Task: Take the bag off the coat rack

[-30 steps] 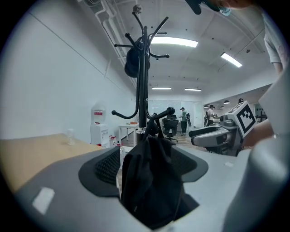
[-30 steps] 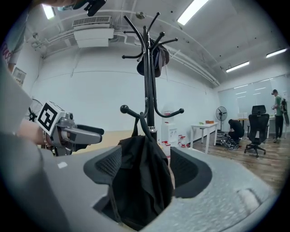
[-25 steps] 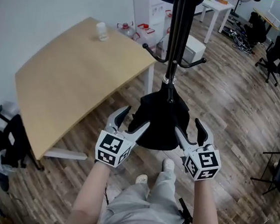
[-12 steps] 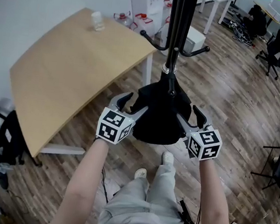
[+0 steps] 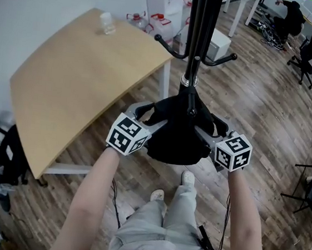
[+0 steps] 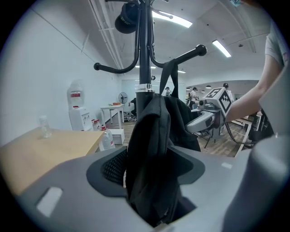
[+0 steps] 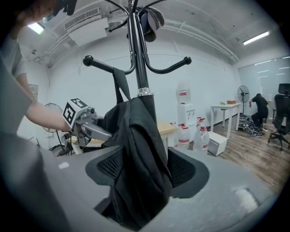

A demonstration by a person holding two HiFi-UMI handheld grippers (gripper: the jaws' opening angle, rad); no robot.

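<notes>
Wood-floored office: a black bag [image 5: 177, 138] hangs at centre frame on the coat rack [image 5: 194, 47].
Long axis vertical, its fabric lies within the left claw [image 5: 148, 121], which is closing, and the spread right claw [image 5: 208, 129]; both are equally near.

**A:** what's in front of you rn?

**B:** black bag [image 6: 152, 154] hanging on the coat rack [image 6: 145, 59], strap looped over one hook arm. it's sitting right between my jaws, and they're closing in on it.

**A:** anything else in shot?

**B:** wooden bench [image 6: 50, 145] off to the left, clear bottle [image 6: 44, 126] standing on it.
</notes>
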